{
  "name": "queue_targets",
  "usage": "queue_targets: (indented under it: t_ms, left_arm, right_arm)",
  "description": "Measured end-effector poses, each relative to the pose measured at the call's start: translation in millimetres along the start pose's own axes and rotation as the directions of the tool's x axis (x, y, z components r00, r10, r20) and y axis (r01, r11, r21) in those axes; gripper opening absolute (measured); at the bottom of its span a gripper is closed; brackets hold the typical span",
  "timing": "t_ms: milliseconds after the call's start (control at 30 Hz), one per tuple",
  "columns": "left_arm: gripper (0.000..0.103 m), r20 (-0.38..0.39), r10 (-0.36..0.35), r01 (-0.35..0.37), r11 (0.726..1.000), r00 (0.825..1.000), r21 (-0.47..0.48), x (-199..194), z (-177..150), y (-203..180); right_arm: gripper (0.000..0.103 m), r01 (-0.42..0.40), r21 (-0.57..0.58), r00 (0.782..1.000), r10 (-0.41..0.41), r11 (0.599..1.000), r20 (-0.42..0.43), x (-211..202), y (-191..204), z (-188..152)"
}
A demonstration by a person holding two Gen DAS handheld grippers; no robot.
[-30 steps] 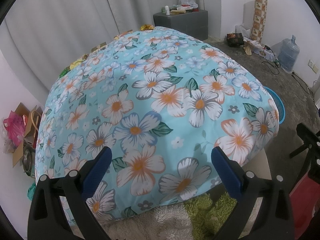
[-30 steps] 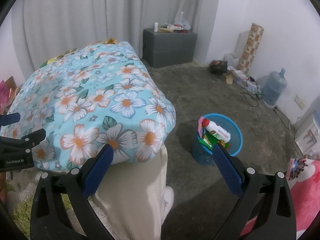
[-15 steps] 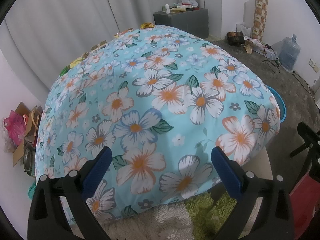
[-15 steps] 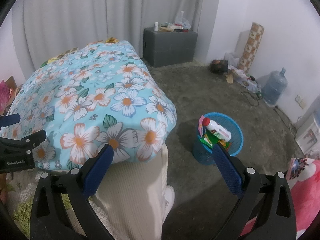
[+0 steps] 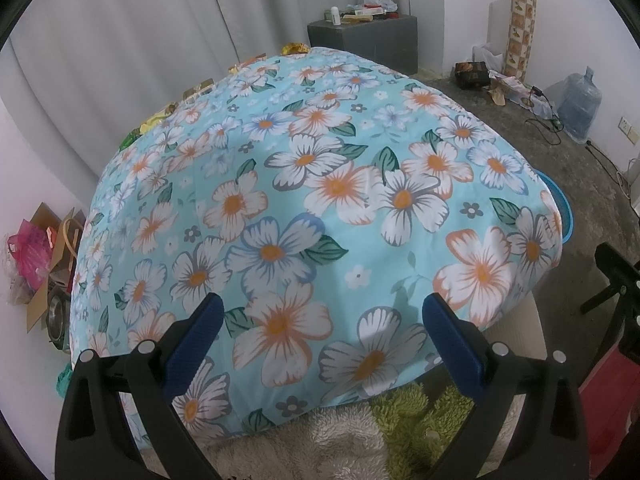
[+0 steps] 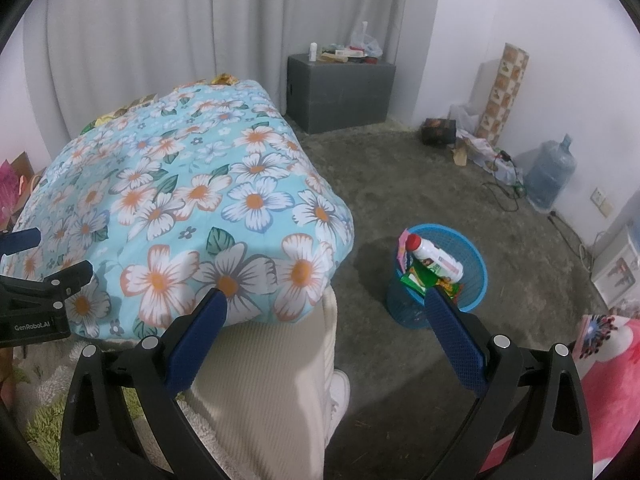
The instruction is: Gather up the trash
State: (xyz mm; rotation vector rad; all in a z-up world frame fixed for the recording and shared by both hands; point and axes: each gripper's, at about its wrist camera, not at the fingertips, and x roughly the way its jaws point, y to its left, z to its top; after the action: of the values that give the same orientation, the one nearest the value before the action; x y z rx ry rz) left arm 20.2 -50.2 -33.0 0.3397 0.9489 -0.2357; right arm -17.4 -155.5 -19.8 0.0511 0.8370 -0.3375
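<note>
Fingers of left gripper [image 5: 320,332] and right gripper [image 6: 324,320] spread, empty — unmoved since a second ago; basket [image 6: 476,248] full, collecting seemingly finished.

Left view drifts slightly

The floral bedspread [image 5: 312,208] sits a little lower right in frame than a second ago.

One floral bedspread [image 6: 192,200] covers one bed. One blue mesh wastebasket [image 6: 474,276] stands on the floor, holding one white bottle with a red cap [image 6: 434,260] and some wrappers — green and pink, too jumbled to count. One grey cabinet [image 6: 340,92] stands by the curtain — the small items on top are too small to count. One water jug [image 6: 550,180], one patterned roll [image 6: 504,92], two grippers: left [image 5: 320,336], right [image 6: 324,320].
</note>
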Motion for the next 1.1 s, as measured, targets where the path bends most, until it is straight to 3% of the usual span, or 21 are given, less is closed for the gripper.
queue_targets:
  t_ms: [1100]
  left_arm:
    - [0.097,-0.007,-0.005,0.005,1.000,1.000,0.005,2.2,1.5,1.3]
  right_arm:
    - [0.095,-0.002,-0.002,1.000,0.002,1.000,-0.002,0.3,-0.7,1.3]
